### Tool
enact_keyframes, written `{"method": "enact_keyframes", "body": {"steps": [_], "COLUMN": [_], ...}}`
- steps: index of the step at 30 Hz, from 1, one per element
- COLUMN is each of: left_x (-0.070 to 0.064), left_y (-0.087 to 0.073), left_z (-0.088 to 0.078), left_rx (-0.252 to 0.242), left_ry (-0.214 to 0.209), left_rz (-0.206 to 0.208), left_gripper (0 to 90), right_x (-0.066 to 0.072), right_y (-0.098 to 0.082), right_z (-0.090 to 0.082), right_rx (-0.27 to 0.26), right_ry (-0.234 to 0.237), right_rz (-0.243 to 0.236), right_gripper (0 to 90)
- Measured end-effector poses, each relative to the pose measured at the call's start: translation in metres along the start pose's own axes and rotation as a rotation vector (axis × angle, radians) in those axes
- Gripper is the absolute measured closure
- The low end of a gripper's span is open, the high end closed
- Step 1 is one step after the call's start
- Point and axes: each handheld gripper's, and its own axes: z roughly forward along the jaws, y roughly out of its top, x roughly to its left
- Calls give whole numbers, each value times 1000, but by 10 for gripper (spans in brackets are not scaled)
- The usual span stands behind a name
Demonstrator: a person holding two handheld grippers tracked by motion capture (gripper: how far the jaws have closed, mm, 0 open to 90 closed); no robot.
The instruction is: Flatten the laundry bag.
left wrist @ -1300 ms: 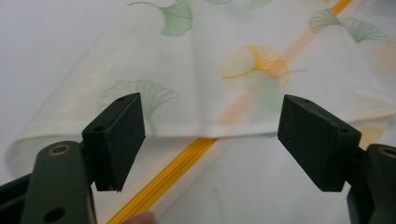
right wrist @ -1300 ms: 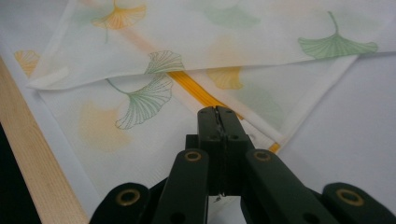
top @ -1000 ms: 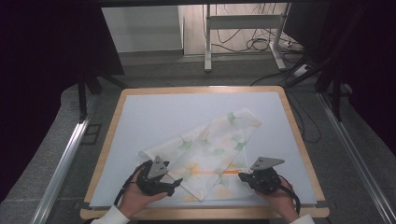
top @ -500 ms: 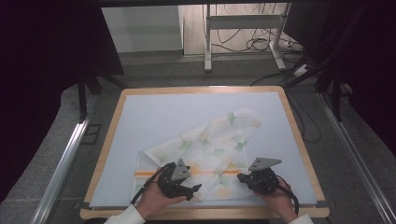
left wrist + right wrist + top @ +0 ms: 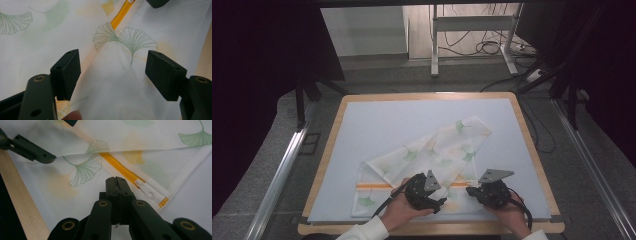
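Observation:
A white cloth printed with green and yellow ginkgo leaves lies folded on the table, one long flap running diagonally to the far right. An orange zipper crosses its near part, and the zipper ends at a white tab. My left gripper is open just above the cloth, a fold edge lying between its jaws. A fingertip shows at the bottom of the left gripper view. My right gripper is shut, its tip down on the cloth beside the zipper. The two grippers face each other closely.
The pale blue table top has a wooden rim; its near edge lies just behind the grippers. Metal rails run along both sides. Beyond the table stand a metal frame and floor cables.
My left gripper has moved right along the cloth's near edge until it is close to the right gripper. The right gripper has stayed where it was.

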Motion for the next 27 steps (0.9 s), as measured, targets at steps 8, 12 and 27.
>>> {"method": "enact_keyframes", "body": {"steps": [8, 12, 27], "left_x": [3, 9, 16], "left_y": [-3, -5, -9], "left_z": [7, 6, 4], "left_rx": [36, 31, 8], "left_ry": [-13, -24, 22], "left_rz": [-6, -18, 5], "left_gripper": [406, 462, 816], "right_x": [0, 0, 6], "right_y": [0, 0, 2], "right_z": [0, 1, 8], "right_rx": [9, 12, 24], "right_ry": [6, 9, 32], "right_rz": [3, 5, -5], "right_gripper": [878, 878, 878]}}
